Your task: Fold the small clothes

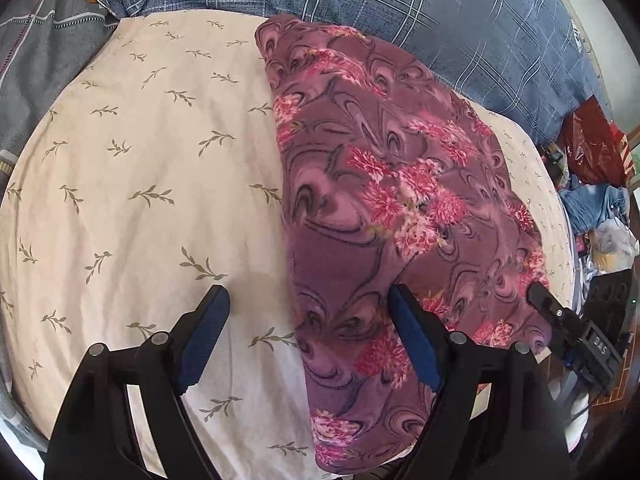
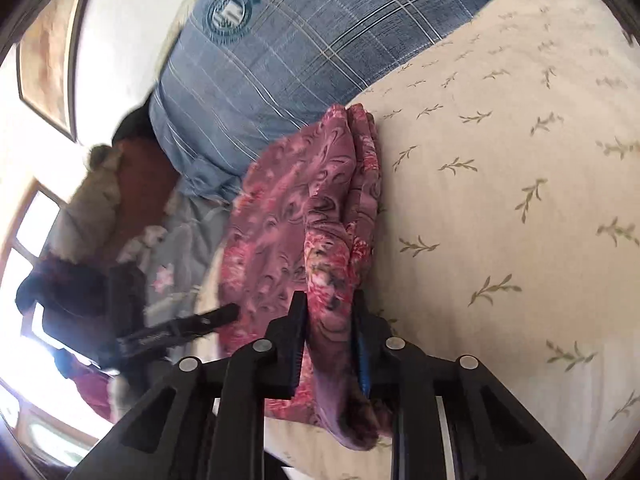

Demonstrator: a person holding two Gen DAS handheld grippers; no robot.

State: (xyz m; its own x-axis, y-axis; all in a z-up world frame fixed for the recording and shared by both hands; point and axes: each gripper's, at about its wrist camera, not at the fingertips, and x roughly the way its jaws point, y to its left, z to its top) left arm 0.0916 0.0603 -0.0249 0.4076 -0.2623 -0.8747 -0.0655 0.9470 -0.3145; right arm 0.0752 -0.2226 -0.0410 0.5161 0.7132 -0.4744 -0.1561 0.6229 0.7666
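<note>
A purple garment with pink flowers [image 1: 380, 200] lies folded lengthwise on a cream bedsheet with leaf print [image 1: 140, 160]. My left gripper [image 1: 308, 296] is open above the garment's near left edge, one finger over the sheet, one over the cloth. The right gripper shows at the far right of the left wrist view [image 1: 560, 316], at the garment's right edge. In the right wrist view my right gripper [image 2: 330, 304] is shut on a bunched edge of the garment [image 2: 292, 216], lifting it off the sheet [image 2: 500, 200].
A blue plaid pillow [image 1: 400, 8] lies behind the garment, also in the right wrist view [image 2: 280, 60]. A grey blanket [image 1: 36, 60] is at the far left. Bags and clutter [image 1: 596, 184] lie past the bed's right edge.
</note>
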